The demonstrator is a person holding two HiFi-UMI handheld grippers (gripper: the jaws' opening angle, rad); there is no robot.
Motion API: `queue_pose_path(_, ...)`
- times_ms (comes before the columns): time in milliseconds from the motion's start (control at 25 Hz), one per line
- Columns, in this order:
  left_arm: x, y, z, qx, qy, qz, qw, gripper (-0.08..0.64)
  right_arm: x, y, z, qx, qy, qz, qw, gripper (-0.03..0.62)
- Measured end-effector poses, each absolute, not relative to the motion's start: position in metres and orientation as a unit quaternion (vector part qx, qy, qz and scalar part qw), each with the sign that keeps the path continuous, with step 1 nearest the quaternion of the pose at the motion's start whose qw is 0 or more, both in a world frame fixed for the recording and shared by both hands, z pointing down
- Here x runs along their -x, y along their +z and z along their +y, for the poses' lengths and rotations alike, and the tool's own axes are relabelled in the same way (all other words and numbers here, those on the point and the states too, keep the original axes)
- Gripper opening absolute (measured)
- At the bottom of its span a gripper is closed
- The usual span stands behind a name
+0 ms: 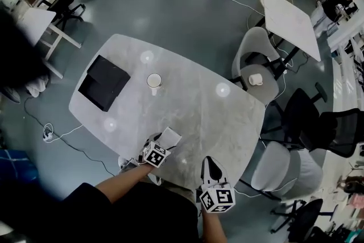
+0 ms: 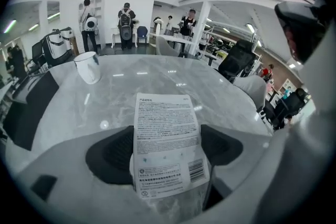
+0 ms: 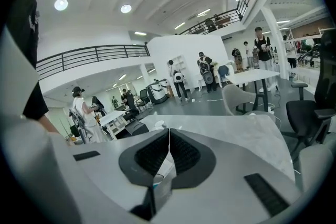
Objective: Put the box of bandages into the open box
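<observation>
The box of bandages (image 2: 167, 139), white with a printed label facing me, sits between the wide-set pads of my left gripper (image 2: 167, 134), which press on its two sides. In the head view the bandage box (image 1: 170, 136) is tilted up above the table's near edge in the left gripper (image 1: 162, 144). The open black box (image 1: 104, 82) lies flat at the table's far left, and it also shows as the black box (image 2: 29, 107) left of the jaws. My right gripper (image 3: 168, 136) is shut on a thin clear-and-white wrapper (image 3: 163, 173), near the table's front edge (image 1: 209, 163).
A white cup (image 1: 154, 81) stands mid-table on the grey marble table (image 1: 199, 105), right of the black box. Grey chairs (image 1: 259, 68) and a black chair (image 1: 318, 122) crowd the right side. A white table (image 1: 290, 20) stands beyond. A power strip (image 1: 46, 134) lies on the floor.
</observation>
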State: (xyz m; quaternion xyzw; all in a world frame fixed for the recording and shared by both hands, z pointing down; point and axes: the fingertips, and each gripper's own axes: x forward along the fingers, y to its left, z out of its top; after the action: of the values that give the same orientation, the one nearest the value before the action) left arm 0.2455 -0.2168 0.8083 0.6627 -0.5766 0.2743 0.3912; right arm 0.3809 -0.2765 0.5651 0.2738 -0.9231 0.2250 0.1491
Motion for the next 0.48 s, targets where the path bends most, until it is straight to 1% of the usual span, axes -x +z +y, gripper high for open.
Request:
queue_pose_path(200,-0.206,0.794,-0.194,-0.658,0.254,-0.594,0.387,0.411,-0.337,0.555,-0.256,-0.251,0.218,-0.932,0.145,0.014)
queue_pose_path(480,-0.128,0.776,-0.142,-0.637,0.22,-0.633,0.381,0.411,-0.26,0.533,-0.204,-0.215,0.208,-0.944,0.142,0.012)
